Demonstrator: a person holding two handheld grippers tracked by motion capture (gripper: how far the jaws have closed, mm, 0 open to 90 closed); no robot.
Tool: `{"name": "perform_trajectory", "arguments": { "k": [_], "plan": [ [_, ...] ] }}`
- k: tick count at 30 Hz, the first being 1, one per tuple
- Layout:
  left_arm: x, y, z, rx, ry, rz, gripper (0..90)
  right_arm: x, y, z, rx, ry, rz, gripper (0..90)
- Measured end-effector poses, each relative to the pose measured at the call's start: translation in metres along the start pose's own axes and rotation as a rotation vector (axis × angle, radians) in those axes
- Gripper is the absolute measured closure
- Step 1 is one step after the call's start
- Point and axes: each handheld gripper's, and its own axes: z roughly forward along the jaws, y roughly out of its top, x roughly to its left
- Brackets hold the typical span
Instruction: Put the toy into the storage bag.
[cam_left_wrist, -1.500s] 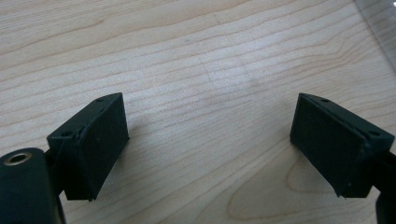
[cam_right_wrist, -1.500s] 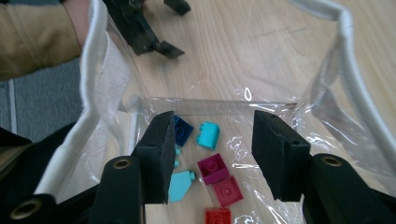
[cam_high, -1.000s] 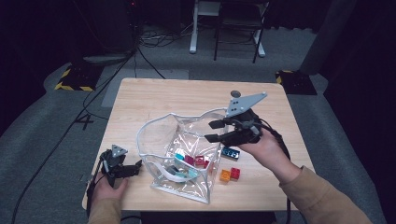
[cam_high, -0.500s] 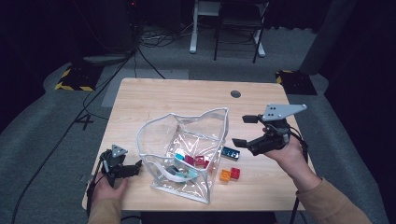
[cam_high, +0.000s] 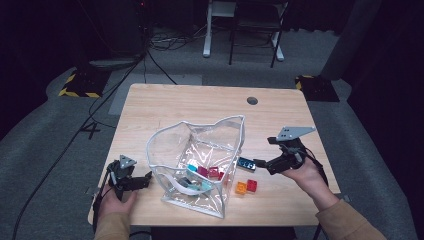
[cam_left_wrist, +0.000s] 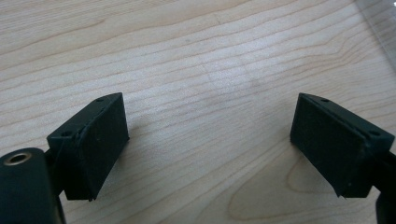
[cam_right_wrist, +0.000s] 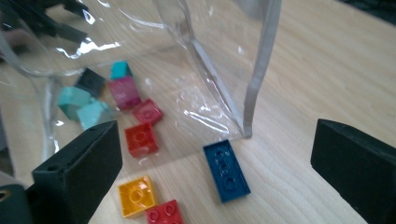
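Left gripper (cam_high: 131, 181) sits at the near-left part of the table (cam_high: 200, 105), jaws wide apart over bare wood, nothing between them. It is just beside the bag's left wall, not touching as far as the high view shows.

Clear plastic bag (cam_high: 200, 145) stands open-mouthed mid-table, soft-sided with a stiffer grey seam down its corner. Inside, on its floor: teal, pink and red bricks (cam_right_wrist: 119, 88), loosely heaped.

Just right of the bag's near corner, outside it, a blue brick (cam_right_wrist: 226, 170) lies flat on the wood, studs up, long axis running away from the right gripper's camera. Nearer the table's front edge lie an orange brick (cam_right_wrist: 136, 196) and a small red brick (cam_right_wrist: 164, 213), touching each other, apart from the blue one.

Right gripper (cam_high: 264, 165) comes in low from the right, jaws spread wide and empty, having just been opening; the blue brick lies ahead between the two pads (cam_right_wrist: 84, 158), not yet touched.

Handling, as judged: blue brick is light, rigid, smooth plastic, likely to skate on the wood if nudged from one side. Best grip is across its two long sides, pads square and low near the table, so it does not pivot. Keep clear of the bag seam, which would flex and drag.
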Motion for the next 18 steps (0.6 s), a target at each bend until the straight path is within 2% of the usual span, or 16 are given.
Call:
{"name": "perform_trajectory", "arguments": {
  "k": [3,7,10,13,18],
  "plan": [
    [0.0,0.0,0.0,-0.001,-0.001,0.0,11.7,-0.005,-0.01,0.015,0.038,-0.018,0.013,2.3],
    [0.0,0.0,0.0,-0.001,-0.001,0.0,11.7,-0.01,-0.02,0.032,0.079,-0.042,0.023,6.8],
    [0.0,0.0,0.0,-0.002,-0.001,0.0,11.6,-0.013,-0.027,0.043,0.11,-0.044,0.036,9.1],
    [0.0,0.0,0.0,-0.002,-0.001,0.0,11.7,-0.013,-0.031,0.054,0.164,-0.075,0.014,16.3],
    [0.0,0.0,0.0,-0.002,0.0,0.0,11.7,-0.015,-0.036,0.068,0.211,-0.055,0.01,26.0]
  ]
}}
